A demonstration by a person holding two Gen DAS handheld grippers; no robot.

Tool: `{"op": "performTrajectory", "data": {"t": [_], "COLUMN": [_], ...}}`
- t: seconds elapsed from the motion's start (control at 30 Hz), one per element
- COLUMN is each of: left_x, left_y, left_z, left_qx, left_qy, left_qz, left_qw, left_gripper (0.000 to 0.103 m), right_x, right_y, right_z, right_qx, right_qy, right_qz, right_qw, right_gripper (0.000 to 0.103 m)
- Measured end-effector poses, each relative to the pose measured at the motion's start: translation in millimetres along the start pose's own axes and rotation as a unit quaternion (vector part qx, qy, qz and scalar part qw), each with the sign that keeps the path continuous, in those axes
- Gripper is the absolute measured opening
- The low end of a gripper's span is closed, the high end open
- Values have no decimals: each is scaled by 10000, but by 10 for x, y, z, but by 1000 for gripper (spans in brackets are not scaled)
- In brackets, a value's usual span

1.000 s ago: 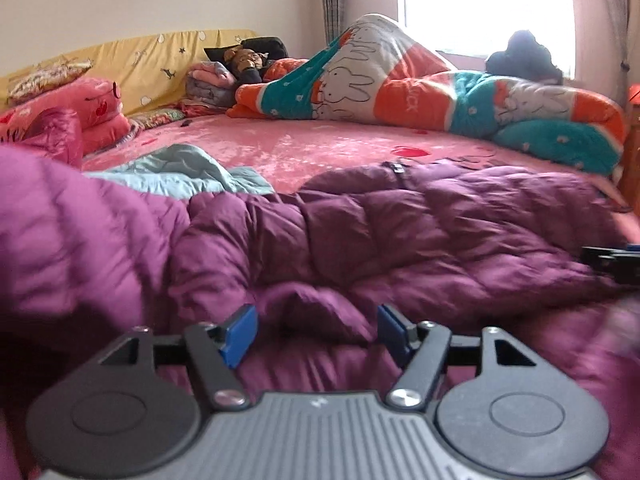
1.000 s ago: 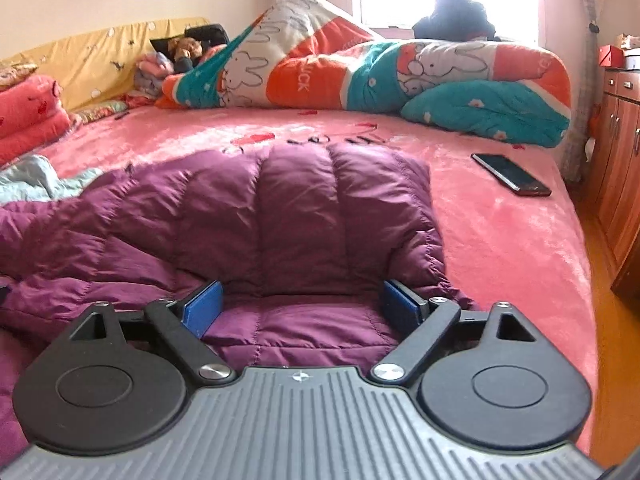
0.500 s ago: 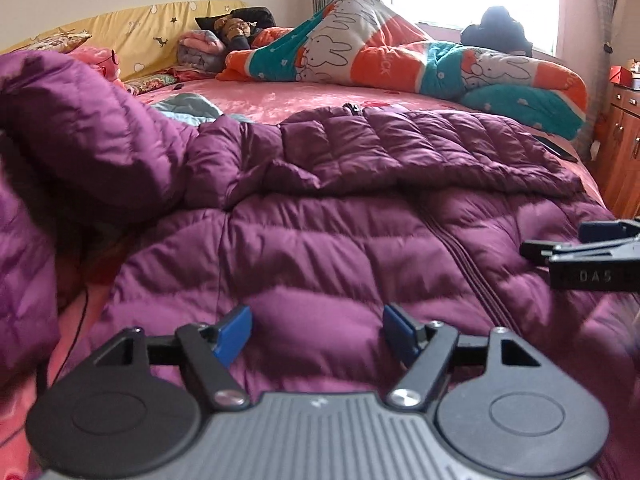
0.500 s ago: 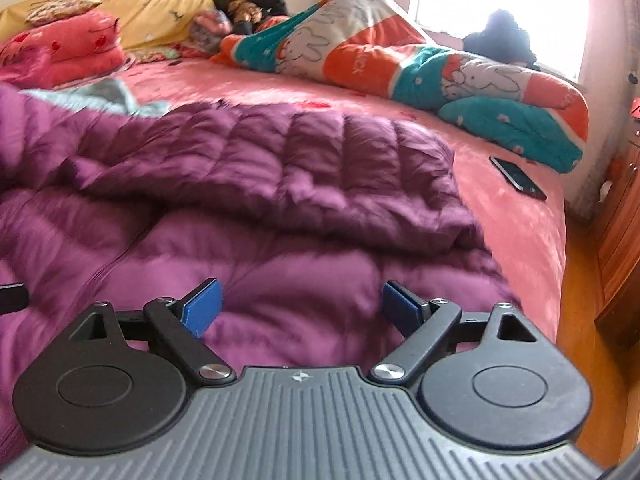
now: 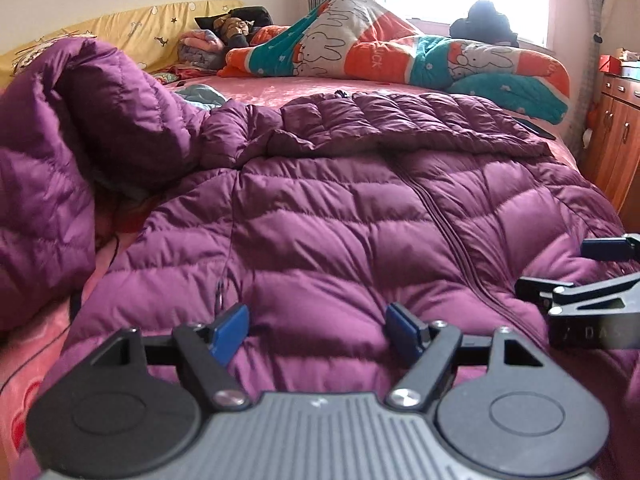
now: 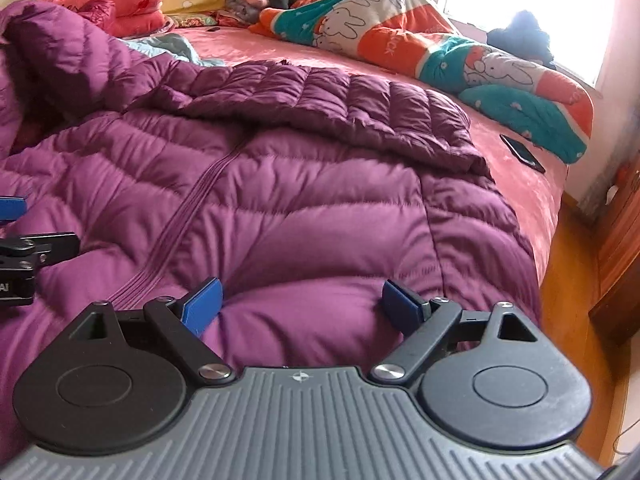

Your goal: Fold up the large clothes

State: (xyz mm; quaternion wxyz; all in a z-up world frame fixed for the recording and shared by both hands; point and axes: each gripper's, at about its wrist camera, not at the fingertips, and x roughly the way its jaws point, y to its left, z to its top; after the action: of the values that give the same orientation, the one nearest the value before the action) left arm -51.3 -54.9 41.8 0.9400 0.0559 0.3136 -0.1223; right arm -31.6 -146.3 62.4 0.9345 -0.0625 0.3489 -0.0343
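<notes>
Left wrist view: purple quilted coat (image 5: 344, 216) spread zipper-up across pink bed (image 5: 280, 94), far part folded over, one side heaped up left. Left gripper (image 5: 316, 326) jaws have just been opening, nothing clamped; right gripper (image 6: 302, 304) jaws apart, empty. Beyond coat: rabbit-print quilt (image 6: 432, 52); phone (image 6: 522, 153) beside coat.

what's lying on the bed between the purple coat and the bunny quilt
A dark phone on the pink sheet, between coat and quilt; clearest in the right wrist view.
</notes>
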Motion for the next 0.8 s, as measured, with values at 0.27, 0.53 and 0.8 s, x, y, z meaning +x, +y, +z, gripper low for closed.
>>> {"op": "performTrajectory", "data": {"t": [0.27,0.53,0.8], "left_x": [-208,-407,-572], "left_y": [-4,31,134], "left_z": [-199,-235,-94], "left_qx": [144,398,592], "left_qy": [-10,-55,-651], "left_qz": [-108,-229,-266], "left_qw": [9998,9989,9958], "left_gripper": [78,78,80], "right_x": [-313,-481,-761], "right_y": [155,248,41], "right_z": [-275,-366,-198], "right_qx": [182,109,755], "right_qy": [190,369,342], "right_qz": [35,44,97], "right_qw": [9996,9992,9965], "right_gripper": [103,103,103]}}
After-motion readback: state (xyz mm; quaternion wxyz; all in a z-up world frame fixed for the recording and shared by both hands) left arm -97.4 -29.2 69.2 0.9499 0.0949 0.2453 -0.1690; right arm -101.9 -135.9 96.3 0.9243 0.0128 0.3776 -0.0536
